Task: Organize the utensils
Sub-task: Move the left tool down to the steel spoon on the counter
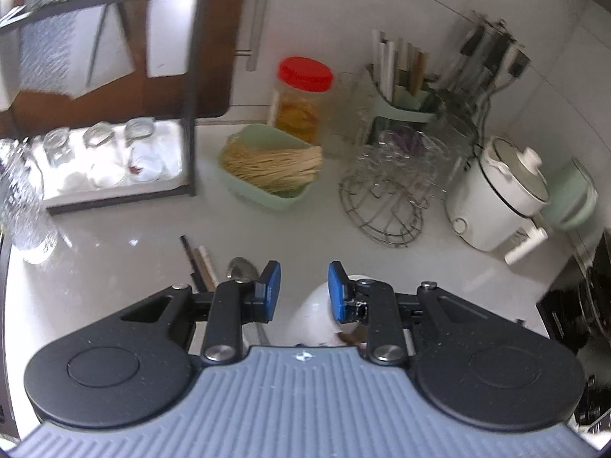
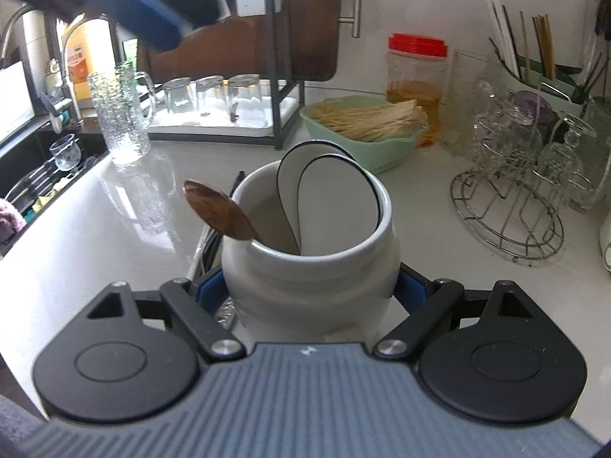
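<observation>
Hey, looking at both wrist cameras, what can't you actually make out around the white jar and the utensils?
- Right wrist view: the white jar hides the spoon handles inside it and the right tool pads.
- Right wrist view: utensils lying behind the jar are mostly covered by it.
- Left wrist view: the left tool body cuts off the metal spoon and chopsticks.
- Left wrist view: knife rack blurred.

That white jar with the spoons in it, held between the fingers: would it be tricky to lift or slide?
The white jar looks like glazed ceramic, so probably heavy for its size, slippery and breakable if dropped. The bronze spoon and white spoons lean above its rim, so tilting might spill them. Its broad body suggests it would slide on the glossy counter rather than tip.
</observation>
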### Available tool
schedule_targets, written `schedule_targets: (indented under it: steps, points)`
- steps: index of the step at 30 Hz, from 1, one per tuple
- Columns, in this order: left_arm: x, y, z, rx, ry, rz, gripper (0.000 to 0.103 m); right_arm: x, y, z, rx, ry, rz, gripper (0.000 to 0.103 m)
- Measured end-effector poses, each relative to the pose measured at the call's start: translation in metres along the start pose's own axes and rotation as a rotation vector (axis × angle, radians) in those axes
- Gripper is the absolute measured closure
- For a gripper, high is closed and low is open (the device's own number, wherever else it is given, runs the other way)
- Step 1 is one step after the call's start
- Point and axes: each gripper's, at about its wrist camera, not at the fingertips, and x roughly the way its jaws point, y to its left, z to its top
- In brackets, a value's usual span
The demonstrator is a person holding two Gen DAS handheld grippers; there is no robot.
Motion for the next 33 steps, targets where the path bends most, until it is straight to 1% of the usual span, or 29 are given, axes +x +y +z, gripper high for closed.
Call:
schedule_targets:
  steps: [8, 12, 16, 21, 25, 26, 27, 29, 33]
  points:
    - [0.023, 0.036, -0.020, -0.087, 0.030, 0.029, 0.072, -0.006, -0.009, -0.004, 0.025, 0.014, -0.031, 0.012]
    - [0.039, 0.052, -0.031, -0.128, 0.064, 0.037, 0.071, -0.007, -0.011, -0.003, 0.023, 0.029, -0.031, 0.012]
    - [0.060, 0.064, -0.041, -0.145, 0.098, 0.051, 0.072, -0.006, -0.012, -0.001, 0.016, 0.047, -0.023, 0.012]
    - [0.083, 0.071, -0.045, -0.140, 0.111, 0.044, 0.071, -0.007, -0.014, 0.000, 0.016, 0.061, -0.021, 0.012]
    - [0.103, 0.069, -0.040, -0.105, 0.107, 0.043, 0.071, -0.011, -0.017, -0.003, 0.026, 0.064, -0.032, 0.012]
    - [0.109, 0.068, -0.038, -0.092, 0.109, 0.040, 0.070, -0.012, -0.017, -0.004, 0.029, 0.064, -0.036, 0.012]
    - [0.114, 0.067, -0.036, -0.083, 0.111, 0.041, 0.065, -0.013, -0.018, -0.005, 0.033, 0.063, -0.040, 0.012]
    - [0.126, 0.064, -0.033, -0.063, 0.111, 0.042, 0.062, -0.016, -0.020, -0.006, 0.042, 0.063, -0.049, 0.012]
    - [0.150, 0.058, -0.028, -0.015, 0.124, 0.041, 0.061, -0.018, -0.021, -0.008, 0.052, 0.065, -0.060, 0.012]
